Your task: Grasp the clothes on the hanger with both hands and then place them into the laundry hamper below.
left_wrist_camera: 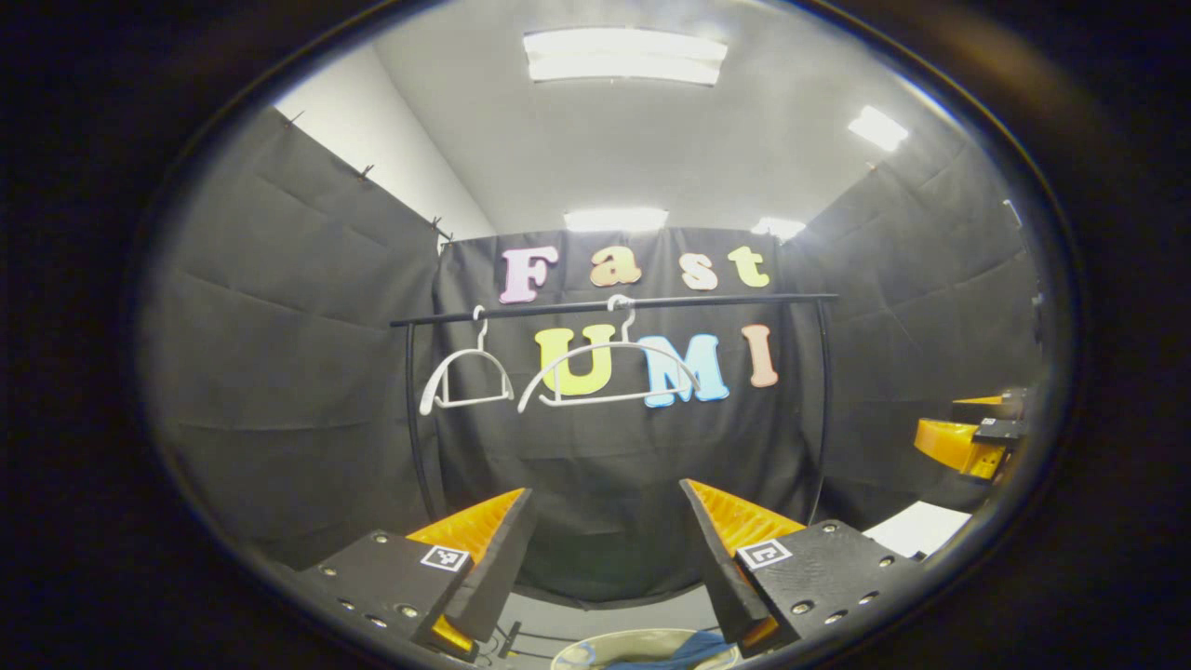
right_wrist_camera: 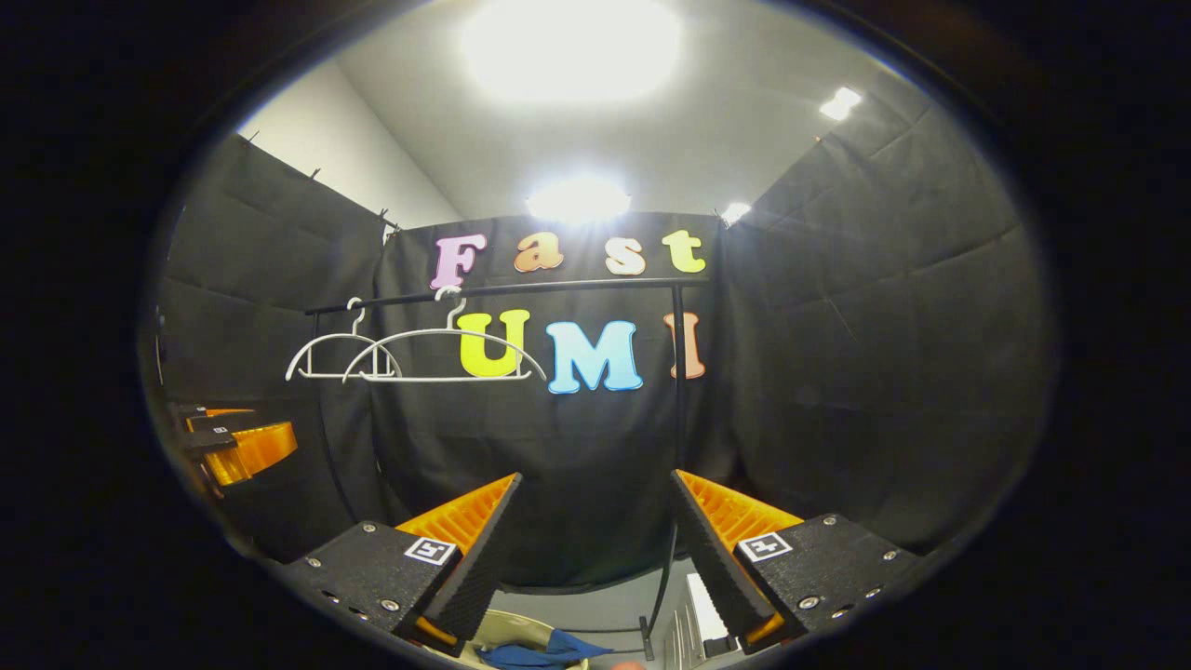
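We see left gripper (left_wrist_camera: 605, 549) with fingers spread wide, nothing between them; right gripper (right_wrist_camera: 595, 540) likewise parted and unloaded. Two white hangers (left_wrist_camera: 465, 377) (left_wrist_camera: 609, 372) hang bare on black rail (left_wrist_camera: 614, 305). Blue clothes (left_wrist_camera: 684, 649) lie inside pale laundry hamper (left_wrist_camera: 577, 651), low between left fingers; also visible in right gripper view (right_wrist_camera: 535, 651).

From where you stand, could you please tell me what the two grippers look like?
Both look alike. The left gripper has two wedge-shaped fingers, orange and ribbed on the outside with black inner faces, on black blocks with silver screws and a small square black-and-white marker each. The right gripper has the same build. No sleeves or cables can be made out.
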Available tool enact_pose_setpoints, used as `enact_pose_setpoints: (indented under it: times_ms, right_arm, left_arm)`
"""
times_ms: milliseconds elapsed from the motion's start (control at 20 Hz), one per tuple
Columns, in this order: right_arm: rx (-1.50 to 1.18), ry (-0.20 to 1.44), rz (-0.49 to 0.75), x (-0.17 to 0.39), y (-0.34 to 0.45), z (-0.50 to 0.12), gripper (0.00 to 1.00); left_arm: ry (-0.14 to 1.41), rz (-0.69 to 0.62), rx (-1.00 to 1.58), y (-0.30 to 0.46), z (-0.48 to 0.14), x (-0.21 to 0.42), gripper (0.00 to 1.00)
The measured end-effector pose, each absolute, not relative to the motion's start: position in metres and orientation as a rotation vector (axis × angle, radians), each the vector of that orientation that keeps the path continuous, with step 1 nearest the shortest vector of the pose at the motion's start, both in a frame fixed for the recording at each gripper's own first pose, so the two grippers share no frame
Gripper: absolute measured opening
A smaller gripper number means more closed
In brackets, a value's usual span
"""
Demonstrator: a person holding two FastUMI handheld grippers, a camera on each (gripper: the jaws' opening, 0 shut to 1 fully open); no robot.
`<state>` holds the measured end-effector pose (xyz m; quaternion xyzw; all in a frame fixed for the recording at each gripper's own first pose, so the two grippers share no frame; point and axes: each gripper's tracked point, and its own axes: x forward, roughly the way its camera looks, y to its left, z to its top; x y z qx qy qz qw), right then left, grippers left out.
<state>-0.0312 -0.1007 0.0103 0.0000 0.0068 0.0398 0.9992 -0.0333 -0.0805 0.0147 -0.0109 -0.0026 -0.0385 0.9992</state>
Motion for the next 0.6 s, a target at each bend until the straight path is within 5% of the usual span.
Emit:
enact_pose_setpoints:
  times_ms: [250, 600]
  right_arm:
    - [-0.005, 0.005, 0.079, -0.0257, -0.1003, 0.0160, 0.94]
    - [-0.005, 0.002, 0.077, -0.0244, -0.0933, 0.0178, 0.94]
  left_arm:
    - [-0.022, -0.080, -0.015, -0.0829, 0.0216, -0.0269, 0.88]
    - [-0.024, -0.080, -0.019, -0.0748, 0.0201, -0.0250, 0.82]
